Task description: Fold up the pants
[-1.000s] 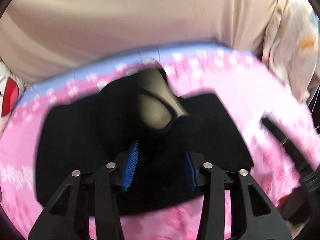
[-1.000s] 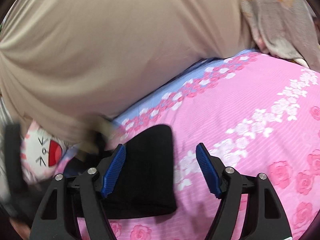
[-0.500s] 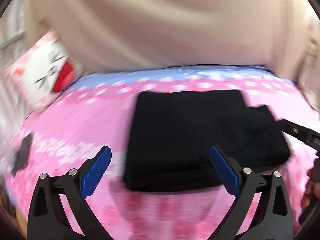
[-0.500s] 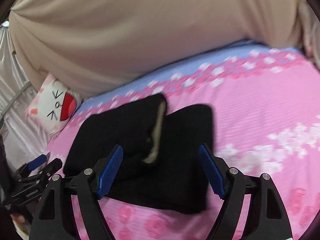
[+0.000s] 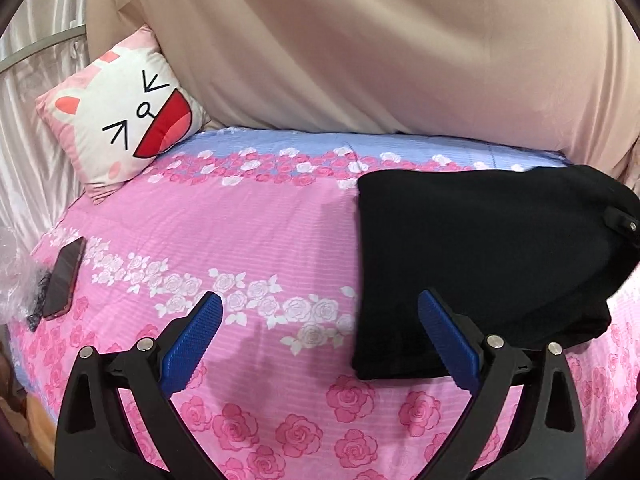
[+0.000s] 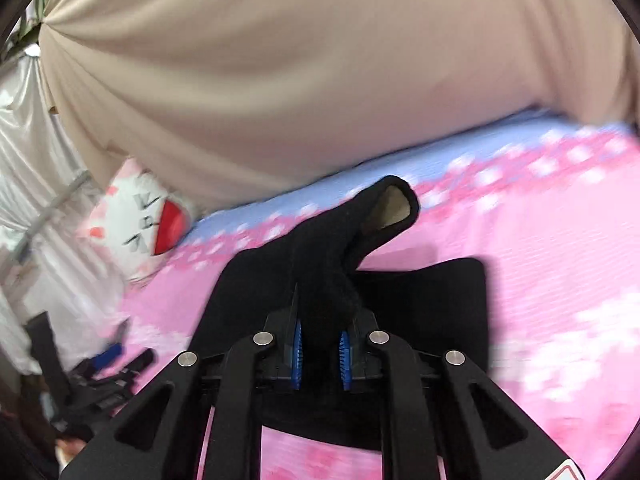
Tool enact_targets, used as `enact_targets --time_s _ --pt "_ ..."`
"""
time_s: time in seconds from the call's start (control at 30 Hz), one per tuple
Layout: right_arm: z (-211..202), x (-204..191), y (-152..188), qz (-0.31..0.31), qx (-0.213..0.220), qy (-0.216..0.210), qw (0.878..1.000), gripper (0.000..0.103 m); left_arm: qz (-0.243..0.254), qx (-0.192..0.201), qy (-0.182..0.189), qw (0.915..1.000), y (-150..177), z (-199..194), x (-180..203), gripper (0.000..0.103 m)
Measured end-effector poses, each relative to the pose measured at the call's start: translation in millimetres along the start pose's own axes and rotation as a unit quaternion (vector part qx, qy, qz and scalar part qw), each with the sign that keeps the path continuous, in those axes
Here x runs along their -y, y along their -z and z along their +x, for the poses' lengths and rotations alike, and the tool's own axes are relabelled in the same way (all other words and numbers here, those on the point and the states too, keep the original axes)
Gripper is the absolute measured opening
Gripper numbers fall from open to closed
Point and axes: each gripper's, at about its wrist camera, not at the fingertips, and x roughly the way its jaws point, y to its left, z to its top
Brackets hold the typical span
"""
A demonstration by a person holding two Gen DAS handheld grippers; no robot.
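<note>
Your left tool [image 5: 320,344] hovers with its blue pads spread wide and nothing between them, above the pink rose-print bed [image 5: 248,240] just beside the folded black pants [image 5: 480,256]. Your right tool [image 6: 320,346] is clamped on a bunched fold of the pants, lifting it so the pale lining shows. A cat-face pillow [image 5: 124,116] leans at the bed's far left, and a phone [image 5: 64,276] lies near the left edge.

Both wrist views low over bed [image 5: 256,224], facing curtain [image 5: 360,60]; share pillow [image 5: 120,116], pants [image 5: 480,248].
</note>
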Motion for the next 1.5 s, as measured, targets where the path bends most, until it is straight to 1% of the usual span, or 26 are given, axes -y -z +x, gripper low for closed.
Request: enact_targets --time_s 0.03,0.07,0.1,0.13,0.2,0.27,0.33,0.43,0.5,0.57,0.63,0.7,0.73,0.87,0.9,0.93,1.0,1.03,1.1,1.2,1.3,1.33,1.37,1.4,1.47,1.5 --pt "2 8 3 -0.006 -0.007 0.026 1.0 0.02 0.001 -0.003 0.001 1.0 1 3 2 0.098" --pt "14 20 9 -0.007 -0.032 0.048 0.998 0.024 0.004 -0.013 0.002 0.9999 4 11 7 0.098" --pt "34 37 20 0.003 -0.075 0.062 0.995 0.026 0.005 -0.023 0.005 0.9997 5 16 10 0.098" --pt "45 56 33 0.034 -0.098 0.053 0.993 0.027 0.006 -0.032 0.011 0.9994 7 20 15 0.098" --pt "24 66 38 0.071 -0.064 0.017 0.995 0.027 0.012 -0.035 0.02 0.9991 10 21 23 0.098" --pt "1 63 35 0.057 -0.031 0.041 0.997 0.03 0.027 -0.027 0.017 0.9991 10 16 29 0.098" --pt "-18 54 30 0.018 -0.007 0.093 0.995 0.03 0.035 -0.02 0.011 0.9991 9 14 35 0.098" --pt "-14 40 30 -0.04 -0.027 0.13 0.99 0.03 0.034 -0.027 0.02 0.9989 9 16 43 0.098" --pt "-7 32 41 -0.065 -0.051 0.114 0.99 0.032 0.041 -0.031 0.023 0.9984 13 16 49 0.098" --pt "2 29 51 -0.064 -0.07 0.091 0.991 0.035 0.055 -0.034 0.025 0.9976 18 17 55 0.098" --pt "10 29 58 -0.069 -0.08 0.088 0.991 0.037 0.069 -0.041 0.021 0.9965 23 20 61 0.098" --pt "21 28 58 -0.087 -0.08 0.105 0.987 0.024 0.077 -0.047 0.021 0.9957 26 24 65 0.098" --pt "21 30 56 -0.085 -0.081 0.1 0.988 0.024 0.079 -0.05 0.02 0.9954 26 26 66 0.098" --pt "-16 29 42 -0.081 -0.042 0.098 0.991 0.023 0.088 -0.051 0.013 0.9948 28 31 64 0.098" --pt "-18 35 44 -0.078 -0.044 0.107 0.99 0.023 0.088 -0.053 0.013 0.9946 28 33 63 0.098" --pt "-12 43 44 -0.072 -0.054 0.115 0.989 0.023 0.087 -0.056 0.014 0.9945 29 35 62 0.098" --pt "12 65 58 -0.056 -0.1 0.12 0.986 0.026 0.083 -0.066 0.018 0.9942 31 41 62 0.098" --pt "9 69 60 -0.041 -0.09 0.108 0.989 0.03 0.083 -0.067 0.017 0.9942 31 41 62 0.098" --pt "-12 69 55 -0.016 -0.065 0.093 0.993 0.03 0.086 -0.059 0.017 0.9944 30 35 60 0.098" --pt "-43 53 33 -0.036 -0.008 0.122 0.992 0.032 0.078 -0.044 0.022 0.9958 24 24 54 0.098" --pt "-46 31 14 -0.066 0.011 0.095 0.993 0.034 0.06 -0.029 0.017 0.9976 15 19 47 0.098" --pt "-39 24 10 -0.079 0.008 0.089 0.993 0.038 0.055 -0.028 0.009 0.998 12 20 44 0.098" --pt "-32 21 10 -0.087 0.0 0.085 0.993 0.051 0.052 -0.028 0.002 0.9982 10 22 42 0.098" --pt "-13 20 11 -0.096 -0.02 0.082 0.992 0.054 0.048 -0.029 -0.009 0.9984 8 25 37 0.098" --pt "20 29 22 -0.102 -0.062 0.117 0.986 0.051 0.035 -0.039 -0.015 0.9985 4 29 26 0.098" --pt "33 37 29 -0.098 -0.082 0.16 0.979 0.052 0.023 -0.047 0.002 0.9986 2 27 16 0.098"
